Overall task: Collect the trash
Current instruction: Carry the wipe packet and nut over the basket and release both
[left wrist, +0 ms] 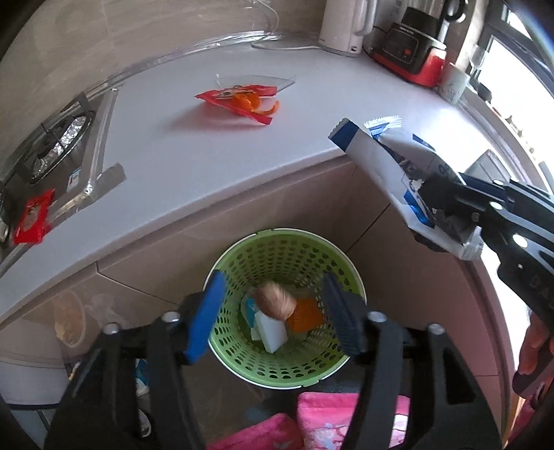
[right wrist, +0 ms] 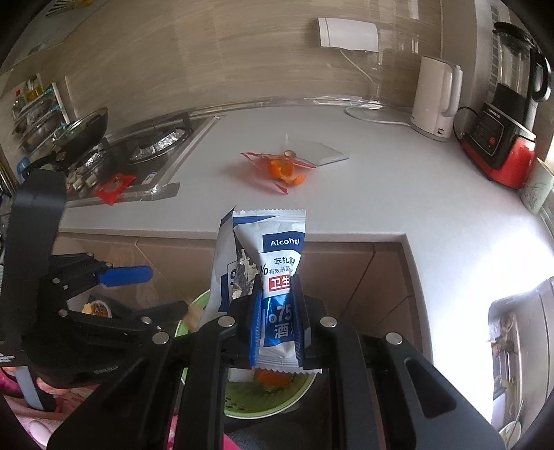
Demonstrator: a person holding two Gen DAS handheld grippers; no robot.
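Here the left gripper [left wrist: 273, 311] hangs spread and empty right over the green basket [left wrist: 242, 353] on the floor, so whatever it carried would fall inside; a brownish lump [left wrist: 277, 299] and small packs already lie at the bottom. The right gripper [right wrist: 277, 322] pinches a blue-and-white wipes packet [right wrist: 280, 277] just off the counter edge [left wrist: 207, 204], above the basket's rim. Its drop path looks open, judging by the free space beside the cabinet front. A red wrapper [left wrist: 239, 98] with orange peel [left wrist: 254, 104] waits mid-counter, well clear of the kettle [left wrist: 342, 27]
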